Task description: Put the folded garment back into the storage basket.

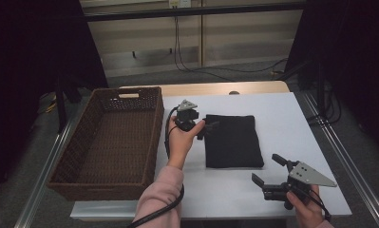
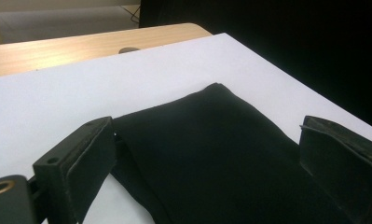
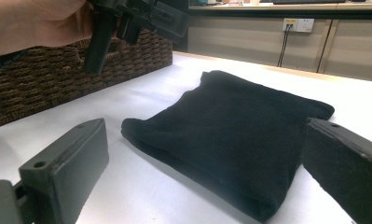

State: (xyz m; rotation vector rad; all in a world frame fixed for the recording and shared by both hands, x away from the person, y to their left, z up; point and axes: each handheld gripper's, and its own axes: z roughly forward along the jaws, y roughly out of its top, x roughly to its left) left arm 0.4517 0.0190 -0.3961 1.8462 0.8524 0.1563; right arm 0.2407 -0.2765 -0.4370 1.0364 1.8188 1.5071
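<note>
Black folded fleece cloth (image 1: 233, 141) lies flat beside woven wicker basket (image 1: 112, 142). Left gripper (image 2: 207, 154) straddles its edge, jaws apart, likely to grasp; right gripper (image 1: 269, 170) waits, jaws apart.

A brown wicker basket (image 1: 112, 142) stands on the left part of the white tabletop (image 1: 291, 123), its long side running away from the near edge, with a slot handle cut into its far end wall (the inside looks bare). Behind the white surface a strip of pale wood (image 1: 215, 88) shows, carrying a small dark round fitting (image 1: 233, 92), perhaps a cable port. Farther back, black cables (image 1: 178, 47) hang down a beige wall from a socket (image 3: 298, 24) and trail across the grey floor (image 1: 144, 76). Dark curtains (image 1: 35, 47) flank both sides.
</note>
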